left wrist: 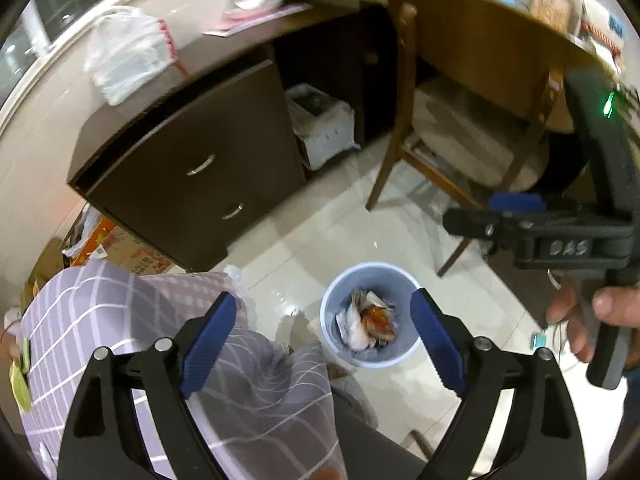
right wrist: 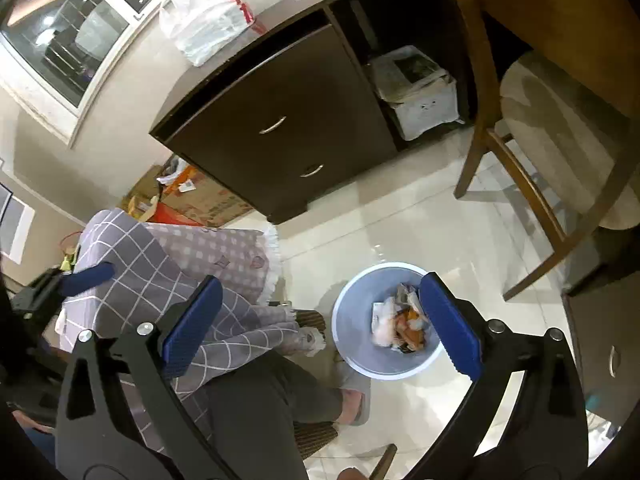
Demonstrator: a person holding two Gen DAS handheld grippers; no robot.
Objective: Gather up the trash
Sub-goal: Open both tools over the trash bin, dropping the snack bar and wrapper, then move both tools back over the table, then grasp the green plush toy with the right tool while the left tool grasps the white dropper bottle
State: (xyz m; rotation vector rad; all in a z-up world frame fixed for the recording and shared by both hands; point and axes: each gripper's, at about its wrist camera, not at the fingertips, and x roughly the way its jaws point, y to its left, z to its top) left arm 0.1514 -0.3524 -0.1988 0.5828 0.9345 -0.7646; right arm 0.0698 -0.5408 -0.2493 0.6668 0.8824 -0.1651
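Right now both grippers are hanging above the floor with nothing in them. Nearest me, the left gripper point(left wrist: 322, 340) is standing with its blue pads spread wide and empty, and the right gripper point(right wrist: 320, 324) is spread just as wide, also holding nothing. In the left wrist view the right tool is showing from the side, held in the person's right hand point(left wrist: 592, 320), off to the right of the left jaws and higher.

Just beneath the jaws a grey checked cloth point(left wrist: 256, 376) is draping down on their left side, over what I take to be the person's lap. A slippered foot point(right wrist: 354, 402) is resting on the tile just this side of the bin.

Beyond that, the pale blue wastebasket point(left wrist: 332, 312) is standing upright on the glossy floor, its round mouth opening straight up. From the left jaws it is lying dead ahead, between the two pads, nearer the right one. From the right jaws it is lying ahead too, with the right pad overlapping its rim. Crumpled wrappers and paper point(left wrist: 370, 320) are already sitting inside it. Neither arm is looking clearly nearer.

Farther off, a dark drawer cabinet point(right wrist: 280, 120), a wooden chair point(left wrist: 460, 128) and a white plastic bag point(right wrist: 204, 20) on the desktop are filling the background. I am seeing no loose trash on the floor.
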